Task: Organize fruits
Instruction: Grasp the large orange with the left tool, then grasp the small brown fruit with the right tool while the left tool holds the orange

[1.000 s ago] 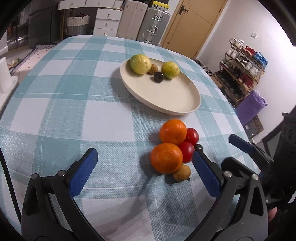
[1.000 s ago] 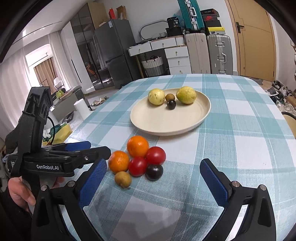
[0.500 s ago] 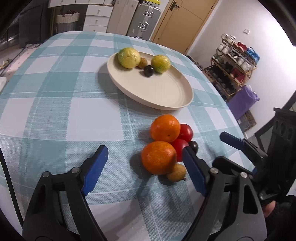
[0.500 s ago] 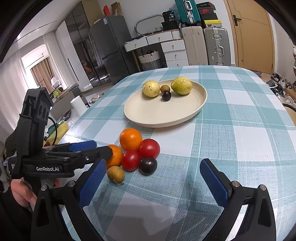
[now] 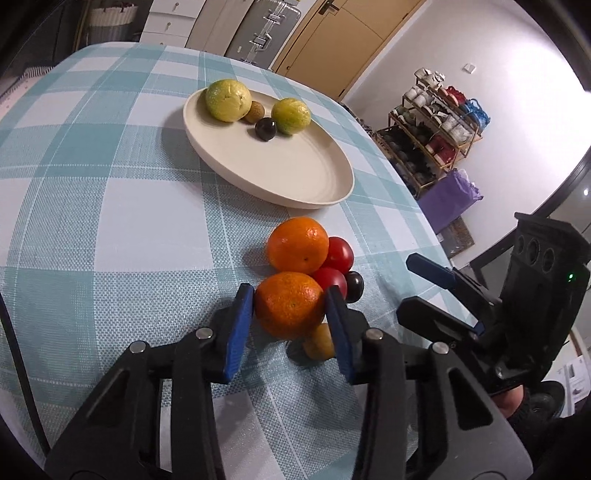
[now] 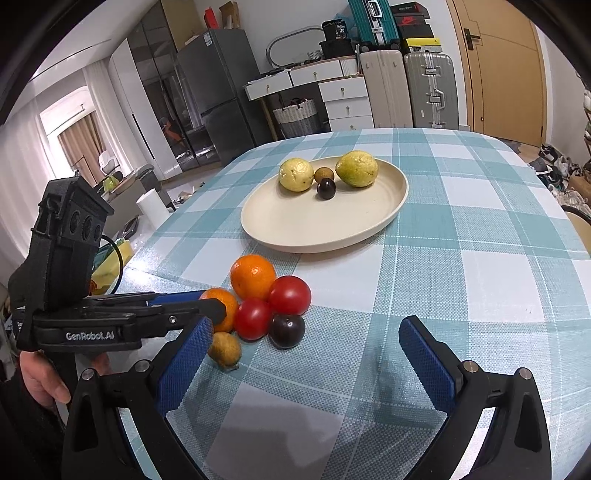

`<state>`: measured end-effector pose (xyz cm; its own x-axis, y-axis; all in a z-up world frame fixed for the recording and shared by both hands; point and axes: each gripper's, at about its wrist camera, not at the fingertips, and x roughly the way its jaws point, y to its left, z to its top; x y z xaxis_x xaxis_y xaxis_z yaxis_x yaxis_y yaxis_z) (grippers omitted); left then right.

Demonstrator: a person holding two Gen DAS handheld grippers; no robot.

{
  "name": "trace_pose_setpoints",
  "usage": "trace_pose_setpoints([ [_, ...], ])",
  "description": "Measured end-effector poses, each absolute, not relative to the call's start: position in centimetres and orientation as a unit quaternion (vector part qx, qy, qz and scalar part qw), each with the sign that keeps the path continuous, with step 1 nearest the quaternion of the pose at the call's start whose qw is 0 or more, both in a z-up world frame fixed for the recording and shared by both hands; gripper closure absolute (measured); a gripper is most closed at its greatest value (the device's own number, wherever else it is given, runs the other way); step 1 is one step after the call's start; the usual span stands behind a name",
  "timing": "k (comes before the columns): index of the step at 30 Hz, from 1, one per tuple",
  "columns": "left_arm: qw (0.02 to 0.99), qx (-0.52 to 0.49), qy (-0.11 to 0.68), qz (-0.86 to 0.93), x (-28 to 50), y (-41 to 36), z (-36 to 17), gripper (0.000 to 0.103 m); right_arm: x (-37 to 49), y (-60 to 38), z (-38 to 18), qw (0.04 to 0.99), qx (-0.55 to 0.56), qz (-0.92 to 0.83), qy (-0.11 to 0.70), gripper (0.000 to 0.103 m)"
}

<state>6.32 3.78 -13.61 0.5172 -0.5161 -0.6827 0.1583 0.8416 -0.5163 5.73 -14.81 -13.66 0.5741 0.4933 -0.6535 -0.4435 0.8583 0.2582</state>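
Readable text, right wrist view only:
- "GenRobot.AI", white lettering on the black side arm of the left claw, the handheld unit at frame left.
- "30", white digits on the label of a dark container sitting on top of the white drawer unit at the back; the smaller lines around it are too blurred to read.
- Boxes stacked on the suitcases carry logo marks, not legible.

Left wrist view: no legible text. Paper sheet at the right edge has print, too small to read.
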Motion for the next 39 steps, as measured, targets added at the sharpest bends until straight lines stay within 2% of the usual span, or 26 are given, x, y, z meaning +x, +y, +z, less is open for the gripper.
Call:
trace_pose_setpoints([
  [31, 0.856, -0.244, 0.424, -0.167, 4.8, 8.8, -13.2, 0.067, 3.3, -10.0, -14.9, 0.850, 0.011, 0.321, 0.418, 0.002],
  [36, 0.855, -0.250, 0.423, -0.164, 4.5, 9.2, -13.4, 0.067, 3.4, -9.1, -15.2, 0.840, 0.011, 0.333, 0.429, 0.014],
  [39, 0.853, -0.254, 0.425, -0.165, 4.4, 9.5, -13.7, 0.067, 3.6, -8.4, -15.4, 0.837, 0.005, 0.335, 0.434, 0.018],
])
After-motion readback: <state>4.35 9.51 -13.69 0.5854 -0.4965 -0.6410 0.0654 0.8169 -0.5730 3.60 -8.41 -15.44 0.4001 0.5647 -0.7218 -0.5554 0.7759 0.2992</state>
